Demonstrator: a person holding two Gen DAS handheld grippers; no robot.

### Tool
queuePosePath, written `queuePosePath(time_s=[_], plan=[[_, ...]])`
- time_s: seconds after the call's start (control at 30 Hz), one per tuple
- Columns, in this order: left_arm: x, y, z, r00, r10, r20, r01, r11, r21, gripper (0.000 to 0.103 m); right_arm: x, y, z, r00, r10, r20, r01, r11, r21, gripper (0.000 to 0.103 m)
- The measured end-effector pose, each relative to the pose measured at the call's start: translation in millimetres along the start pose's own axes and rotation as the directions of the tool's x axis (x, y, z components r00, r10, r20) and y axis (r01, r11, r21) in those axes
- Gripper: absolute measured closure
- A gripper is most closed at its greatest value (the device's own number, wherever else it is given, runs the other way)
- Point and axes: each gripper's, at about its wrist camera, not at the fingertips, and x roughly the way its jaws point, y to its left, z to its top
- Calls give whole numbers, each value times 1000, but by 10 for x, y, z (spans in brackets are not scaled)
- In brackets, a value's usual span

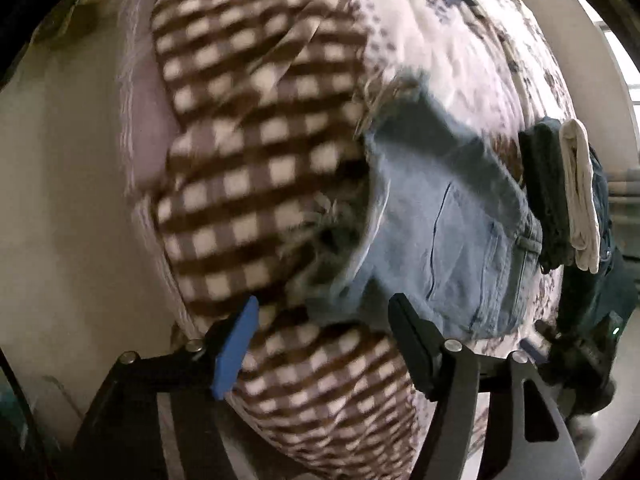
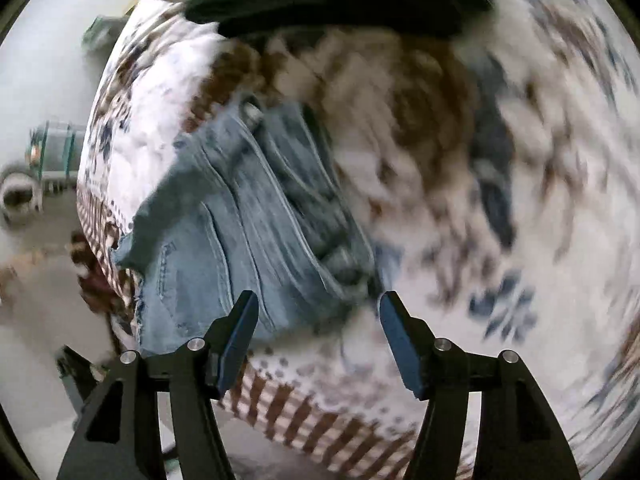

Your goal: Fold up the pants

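Light-blue denim shorts (image 1: pixel 448 220), frayed at the hem, lying rumpled on a bed cover (image 1: pixel 260 140) patterned in brown checks and blue flowers. Seen from the left wrist view as flat-ish, back pocket up, waistband toward the right. Seen from the right wrist view (image 2: pixel 240 232) as bunched into ridges, a metal button showing near the top. Much blur in the right view, so finer detail lost.

Left gripper (image 1: pixel 320 344): spread wide, holding nothing, hovering above the cover just beside the frayed hem. Right gripper (image 2: pixel 316 340): likewise spread, nothing between the fingers, poised near the lower edge of the denim.

A stack of 3 folded garments (image 1: pixel 568 196) near the far end of the bed: dark, cream and dark blue.

Handling, as a judgement: denim fairly thick and heavier than the cover beneath, limp yet with enough body to keep a crease. Not slippery, not fragile, though loose threads at the hem likely to snag or pull. Best grip probably on the waistband or a stitched side seam, where layers are doubled and firm. Worth pinching only denim, since the soft cover below could easily be caught along with it. Smoothing the ridges before folding likely needed, 1 gripper at each end of the waistband.
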Motion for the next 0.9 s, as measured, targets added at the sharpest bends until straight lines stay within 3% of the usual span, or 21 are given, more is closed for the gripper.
queuePosePath(time_s=[0.13, 0.27, 0.3, 0.33, 0.37, 0.4, 0.43, 0.47, 0.5, 0.77, 0.83, 0.9], plan=[[108, -195, 370, 999, -21, 34, 20, 1000, 24, 38, 101, 390, 570, 999, 2, 46, 1, 998, -65, 37], [269, -496, 906, 996, -11, 88, 1, 993, 117, 38, 411, 642, 1104, 999, 32, 9, -31, 993, -112, 37], [331, -558, 1030, 996, -10, 92, -2, 992, 130, 38, 499, 706, 1188, 1000, 14, 2, -14, 992, -129, 39], [408, -637, 1165, 996, -11, 93, -3, 989, 150, 38, 569, 755, 1244, 1000, -4, 6, 5, 990, -142, 48], [466, -674, 1258, 996, -3, 89, -12, 986, 167, 38, 603, 779, 1235, 999, -33, 26, 36, 988, -153, 57], [543, -712, 1348, 997, 1, 78, -15, 984, 180, 41, 608, 799, 1229, 997, -64, 47, 71, 984, -164, 72], [593, -733, 1423, 996, -8, 85, -8, 984, 180, 51, 586, 786, 1201, 996, -62, 71, 74, 982, -172, 83], [611, -743, 1463, 995, -20, 95, 3, 983, 182, 80, 560, 758, 1166, 996, -48, 80, 61, 984, -166, 88], [629, -780, 1499, 995, -19, 94, 0, 981, 196, 92, 524, 732, 1131, 994, -48, 95, 62, 986, -156, 96], [534, -1114, 1506, 988, -44, 146, 1, 960, 282, 95, 123, 438, 934, 981, -13, 193, 22, 999, -46, 96], [590, -1119, 1574, 990, -33, 140, -6, 963, 269, 94, 121, 390, 942, 981, -25, 192, 32, 999, -34, 96], [712, -1102, 1639, 992, 28, 124, -61, 960, 272, 89, 144, 346, 965, 983, -23, 181, 29, 999, -32, 96]])
